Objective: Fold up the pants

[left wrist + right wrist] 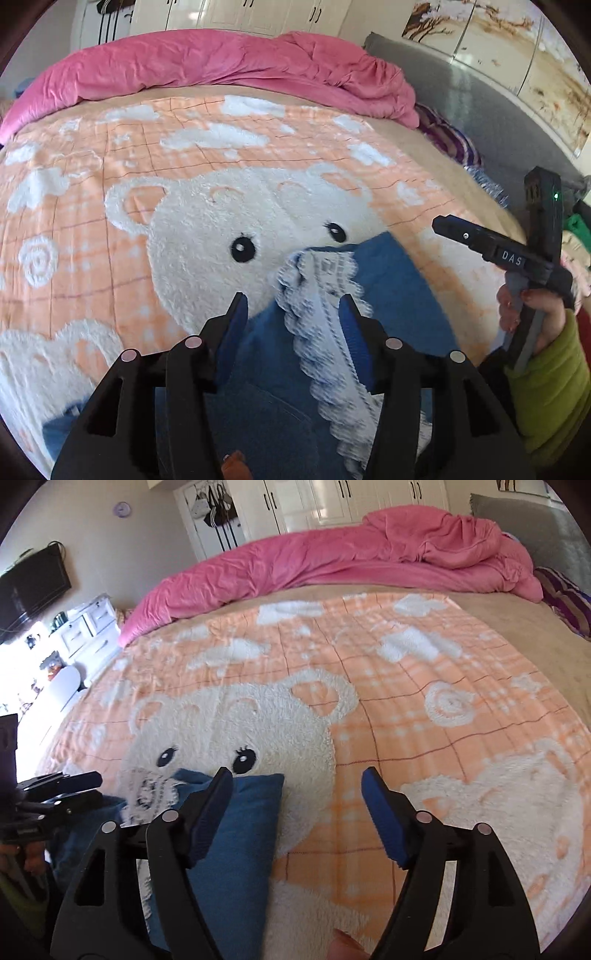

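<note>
Blue pants point(391, 291) with a white lace trim point(321, 317) lie on the orange bear blanket point(147, 229). My left gripper point(293, 308) is open just above them, with the lace strip running between its blue pads and along the right one. In the right wrist view a blue pant leg point(240, 834) lies under the left finger of my right gripper point(297, 786), which is open and empty. The lace end point(151, 790) shows left of it. The right gripper also shows in the left wrist view point(491, 247), held by a hand in a green sleeve.
A pink duvet point(229, 70) is bunched along the far edge of the bed. A purple striped cloth point(450, 140) lies at the right edge. White drawers point(88, 627) and a dark screen point(33, 583) stand left of the bed. Wardrobes line the back wall.
</note>
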Tool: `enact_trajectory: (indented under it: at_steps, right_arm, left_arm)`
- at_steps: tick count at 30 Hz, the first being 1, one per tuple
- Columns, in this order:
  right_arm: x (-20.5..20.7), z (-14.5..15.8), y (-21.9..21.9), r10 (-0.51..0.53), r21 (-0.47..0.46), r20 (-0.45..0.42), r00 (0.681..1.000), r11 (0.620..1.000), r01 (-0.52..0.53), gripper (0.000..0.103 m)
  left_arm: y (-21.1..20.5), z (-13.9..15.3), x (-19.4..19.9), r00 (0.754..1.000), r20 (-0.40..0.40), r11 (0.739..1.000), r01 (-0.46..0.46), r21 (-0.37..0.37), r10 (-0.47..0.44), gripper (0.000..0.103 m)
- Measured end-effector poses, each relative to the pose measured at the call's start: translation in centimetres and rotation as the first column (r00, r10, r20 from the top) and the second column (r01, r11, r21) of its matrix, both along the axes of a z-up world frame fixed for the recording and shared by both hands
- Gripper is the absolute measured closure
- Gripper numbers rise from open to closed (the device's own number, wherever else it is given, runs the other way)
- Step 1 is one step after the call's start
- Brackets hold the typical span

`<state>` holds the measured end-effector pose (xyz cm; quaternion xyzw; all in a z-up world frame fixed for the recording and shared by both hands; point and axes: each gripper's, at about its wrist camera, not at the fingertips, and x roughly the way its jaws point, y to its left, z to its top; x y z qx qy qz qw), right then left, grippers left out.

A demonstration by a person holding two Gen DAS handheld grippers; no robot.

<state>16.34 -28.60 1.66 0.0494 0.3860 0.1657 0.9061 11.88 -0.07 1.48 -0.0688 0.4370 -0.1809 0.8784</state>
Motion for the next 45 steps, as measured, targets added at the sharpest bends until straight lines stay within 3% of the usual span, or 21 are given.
enact_trajectory:
  at_steps: [5, 9, 13, 17, 22, 28, 29, 32, 36, 39, 41, 45]
  right_arm:
    - [-2.5, 1.2, 0.0, 0.026, 0.015, 0.002, 1.000, 1.000, -0.026, 0.024]
    - [-4.6, 0.2, 0.4, 0.078, 0.037, -0.047, 0.996, 0.996, -0.076, 0.017]
    - [-6.0, -1.8, 0.5, 0.095, 0.020, -0.112, 0.989, 0.995, -0.093, 0.017]
    - [-7.0, -3.4, 0.3, 0.120, 0.089, -0.173, 0.978, 0.990, -0.106, 0.017]
    - [-7.5, -4.4, 1.0, 0.146, 0.094, -0.194, 0.970, 0.987, -0.129, 0.017]
    - [-7.1, -5.3, 0.9, 0.136, 0.093, -0.213, 0.968, 0.989, -0.118, 0.017]
    - [-7.2, -5.3, 1.1, 0.150, 0.095, -0.205, 0.967, 0.987, -0.133, 0.017]
    - [-7.3, -5.5, 2.2, 0.182, 0.063, -0.200, 0.963, 0.983, -0.173, 0.017]
    - [-7.2, -6.1, 2.9, 0.193, 0.033, -0.221, 0.956, 0.981, -0.190, 0.017]
    - [-7.7, -5.1, 3.0, 0.165, 0.001, -0.164, 0.973, 0.986, -0.167, 0.017]
    - [-8.4, -3.7, 3.3, 0.176, -0.042, -0.072, 0.982, 0.983, -0.179, 0.017]
    - [-9.4, -3.2, 5.7, 0.259, -0.140, 0.001, 0.966, 0.957, -0.256, 0.017]
  left_arm:
    - [-0.8, -0.1, -3.7, 1.000, -0.011, 0.998, -0.025, -0.053, 0.024, 0.044]
    - [-1.1, -1.3, -6.4, 0.998, -0.056, 0.996, -0.042, -0.082, 0.037, 0.043]
    - [-1.1, -2.2, -8.0, 0.993, -0.095, 0.992, -0.080, -0.099, 0.070, 0.043]
    - [-1.2, -4.0, -9.9, 0.980, -0.179, 0.974, -0.117, -0.194, 0.082, 0.043]
    - [-1.6, -5.2, -10.7, 0.970, -0.219, 0.972, -0.147, -0.185, 0.105, 0.043]
    - [-2.5, -7.0, -9.9, 0.947, -0.309, 0.949, -0.170, -0.264, 0.083, 0.045]
    - [-2.7, -7.1, -9.7, 0.948, -0.306, 0.949, -0.174, -0.264, 0.088, 0.049]
    - [-3.1, -7.5, -9.3, 0.950, -0.292, 0.952, -0.188, -0.242, 0.113, 0.078]
    - [-2.6, -7.2, -9.6, 0.960, -0.265, 0.949, -0.161, -0.269, 0.088, 0.086]
    - [-3.1, -6.4, -10.8, 0.970, -0.234, 0.969, -0.119, -0.217, 0.067, 0.086]
    - [-3.3, -7.0, -11.1, 0.965, -0.247, 0.975, -0.135, -0.180, 0.088, 0.083]
    - [-3.8, -7.1, -10.6, 0.970, -0.226, 0.982, -0.128, -0.137, 0.095, 0.077]
